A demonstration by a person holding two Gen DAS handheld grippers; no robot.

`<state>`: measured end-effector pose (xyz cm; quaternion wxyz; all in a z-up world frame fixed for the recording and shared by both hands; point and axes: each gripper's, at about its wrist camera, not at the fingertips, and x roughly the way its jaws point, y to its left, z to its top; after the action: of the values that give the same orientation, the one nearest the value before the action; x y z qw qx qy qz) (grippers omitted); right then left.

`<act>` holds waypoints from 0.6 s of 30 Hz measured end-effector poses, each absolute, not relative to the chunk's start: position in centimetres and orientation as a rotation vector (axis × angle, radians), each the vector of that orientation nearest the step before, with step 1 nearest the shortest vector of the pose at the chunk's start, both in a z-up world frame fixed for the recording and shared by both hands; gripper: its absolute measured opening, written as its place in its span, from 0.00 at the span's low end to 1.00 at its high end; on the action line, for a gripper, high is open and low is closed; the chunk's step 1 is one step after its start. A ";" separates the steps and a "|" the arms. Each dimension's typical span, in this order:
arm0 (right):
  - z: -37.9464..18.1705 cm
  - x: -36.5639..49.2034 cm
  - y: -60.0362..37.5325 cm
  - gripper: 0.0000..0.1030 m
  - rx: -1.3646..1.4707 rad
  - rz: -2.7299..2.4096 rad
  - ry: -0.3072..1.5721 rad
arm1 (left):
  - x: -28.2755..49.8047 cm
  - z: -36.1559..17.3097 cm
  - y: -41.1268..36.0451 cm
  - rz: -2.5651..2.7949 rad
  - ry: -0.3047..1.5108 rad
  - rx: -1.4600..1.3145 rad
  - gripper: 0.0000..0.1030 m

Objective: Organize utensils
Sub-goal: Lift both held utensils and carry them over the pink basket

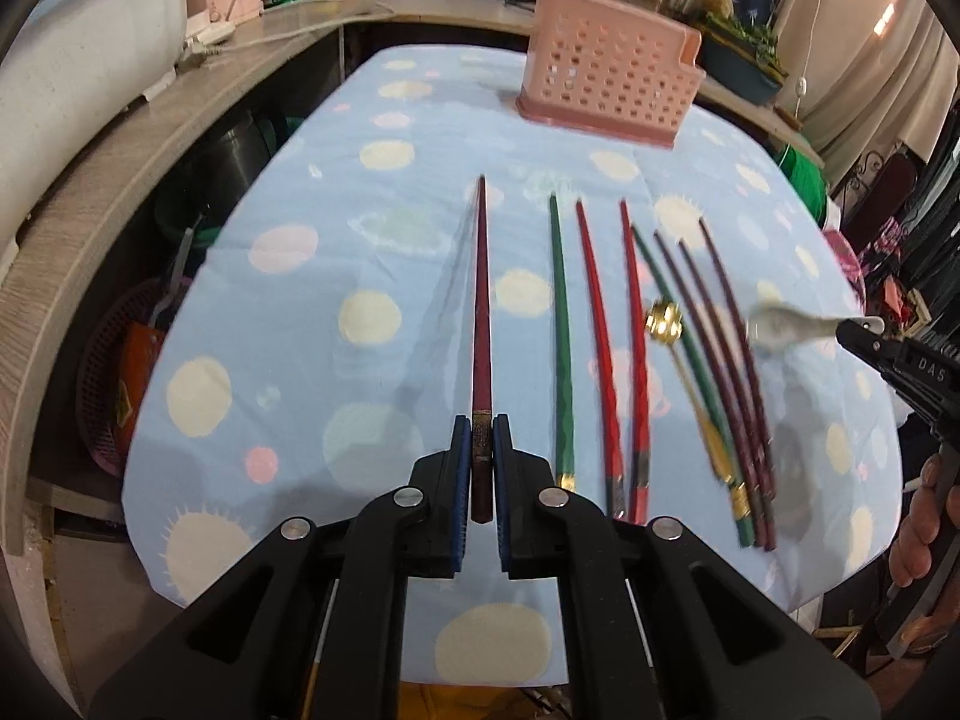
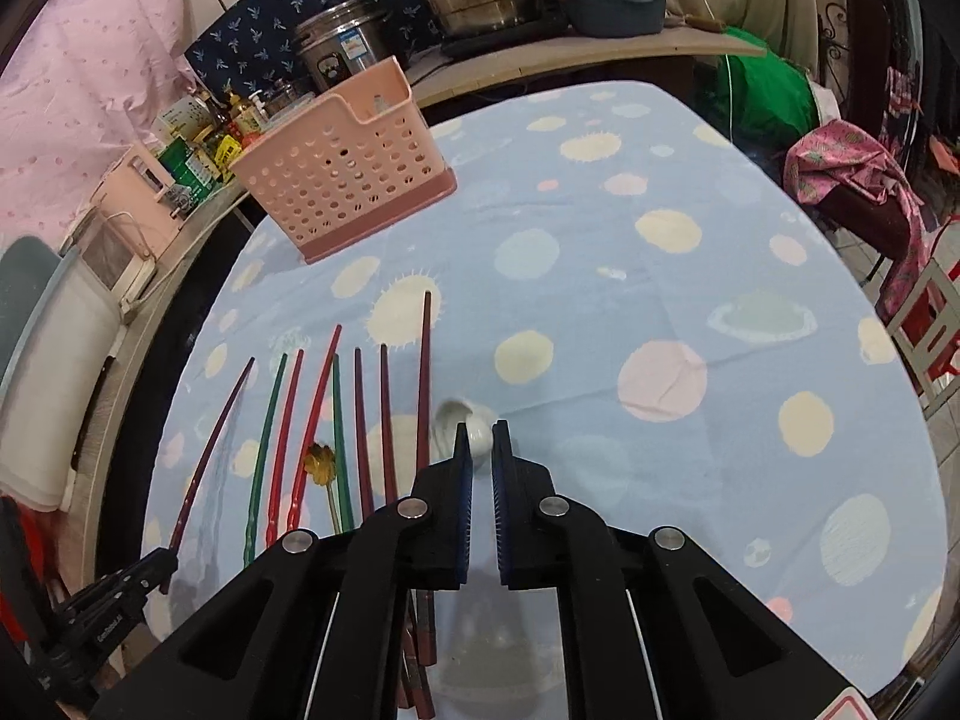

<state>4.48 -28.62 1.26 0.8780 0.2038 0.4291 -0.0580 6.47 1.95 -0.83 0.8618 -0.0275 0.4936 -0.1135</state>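
Note:
My left gripper (image 1: 482, 429) is shut on the thick end of a dark red chopstick (image 1: 481, 324), lifted over the blue spotted tablecloth (image 1: 336, 276). My right gripper (image 2: 480, 429) is shut on a white ceramic spoon (image 2: 459, 420), held above the cloth; the spoon also shows in the left wrist view (image 1: 780, 327). Several chopstick pieces lie side by side: green (image 1: 561, 336), red (image 1: 600, 348) and maroon (image 1: 726, 372). A gold spoon (image 1: 666, 321) lies across them. The pink perforated utensil holder (image 1: 606, 78) stands at the far end of the table.
A wooden counter (image 1: 120, 138) curves round the table's left and far sides with pots, bottles and a tomato. A red mesh basket (image 1: 114, 372) sits below on the left. A chair draped with pink cloth (image 2: 852, 180) stands at the right.

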 end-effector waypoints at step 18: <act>11.3 12.9 -31.4 0.05 0.420 -0.070 0.680 | 17.8 15.2 0.5 -0.261 0.743 -0.106 0.07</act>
<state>12.95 -31.35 11.29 0.9206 0.2042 0.3309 -0.0343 17.84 0.54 15.25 0.9220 -0.0518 0.3619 -0.1272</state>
